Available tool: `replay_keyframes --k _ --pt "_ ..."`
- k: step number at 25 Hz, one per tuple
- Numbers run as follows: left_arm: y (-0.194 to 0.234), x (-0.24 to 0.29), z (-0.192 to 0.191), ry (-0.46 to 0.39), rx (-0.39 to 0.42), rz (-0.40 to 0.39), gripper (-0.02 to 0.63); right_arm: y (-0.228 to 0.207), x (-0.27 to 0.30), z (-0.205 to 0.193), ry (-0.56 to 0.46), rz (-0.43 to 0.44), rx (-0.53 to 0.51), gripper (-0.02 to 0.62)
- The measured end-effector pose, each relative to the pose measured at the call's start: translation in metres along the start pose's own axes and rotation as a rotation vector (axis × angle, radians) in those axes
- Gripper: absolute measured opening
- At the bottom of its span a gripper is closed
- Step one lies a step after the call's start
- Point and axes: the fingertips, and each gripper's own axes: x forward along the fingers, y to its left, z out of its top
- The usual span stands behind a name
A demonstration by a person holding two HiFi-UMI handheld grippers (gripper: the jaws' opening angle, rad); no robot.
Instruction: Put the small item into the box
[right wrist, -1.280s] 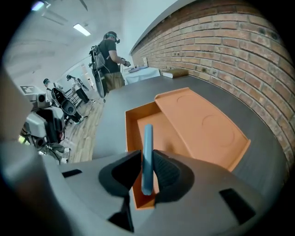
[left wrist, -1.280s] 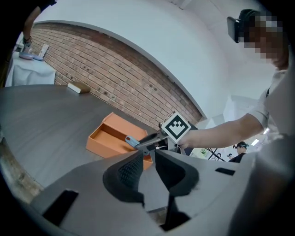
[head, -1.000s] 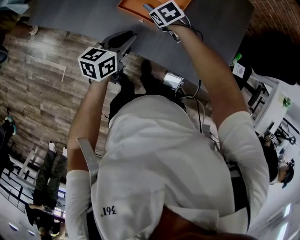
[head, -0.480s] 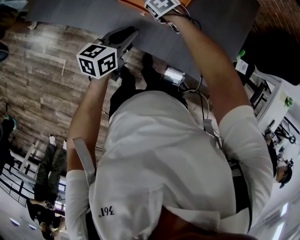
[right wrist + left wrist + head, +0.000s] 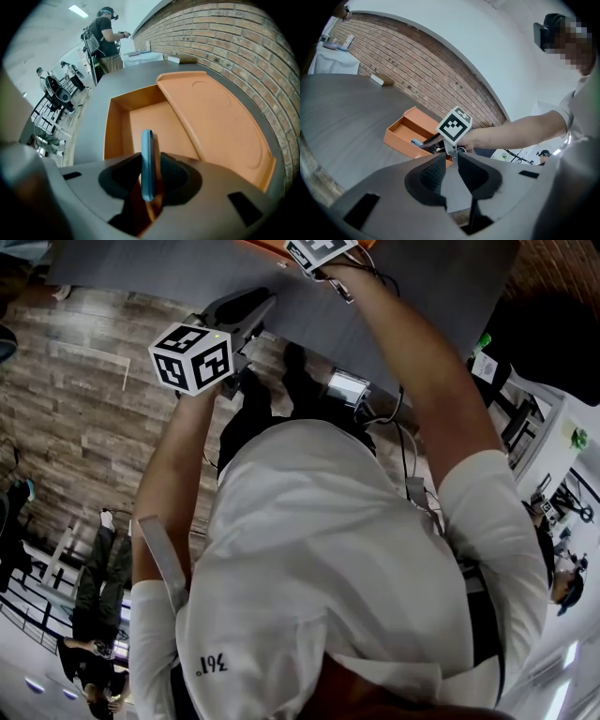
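An open orange box lies on the grey table, its lid folded out flat toward the brick wall. My right gripper hangs over the box's near end. A thin blue item stands on edge between its jaws, which are opening; a gap shows at the right pad. In the left gripper view the box is ahead, with the right gripper and the blue item over it. My left gripper hovers by the table's near edge, jaws slightly apart and empty.
A brick wall runs behind the table. A small block lies at the table's far end. A person stands by a white-covered table. Wooden floor lies left of the table edge.
My right gripper has moved farther forward over the box, its marker cube sliding to the top edge of the head view. The left gripper has barely shifted.
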Motion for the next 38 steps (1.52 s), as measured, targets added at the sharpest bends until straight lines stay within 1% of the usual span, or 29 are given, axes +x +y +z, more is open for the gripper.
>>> replay_keyframes --k 12,25,29,38 --pt "-0.002 0.002 0.000 0.001 0.001 -0.004 0.078 -0.009 -0.009 0.007 -0.066 -0.023 0.027 0.127" --pt "-0.003 0.004 0.002 -0.005 0.004 -0.016 0.078 -0.015 -0.022 0.002 -0.090 -0.038 0.042 0.127" --pt "-0.008 0.005 0.005 -0.011 0.018 -0.028 0.078 -0.015 -0.026 0.000 -0.091 -0.043 0.038 0.127" --pt "-0.014 0.004 0.013 -0.026 0.049 -0.021 0.074 -0.012 -0.037 0.002 -0.111 -0.056 0.025 0.127"
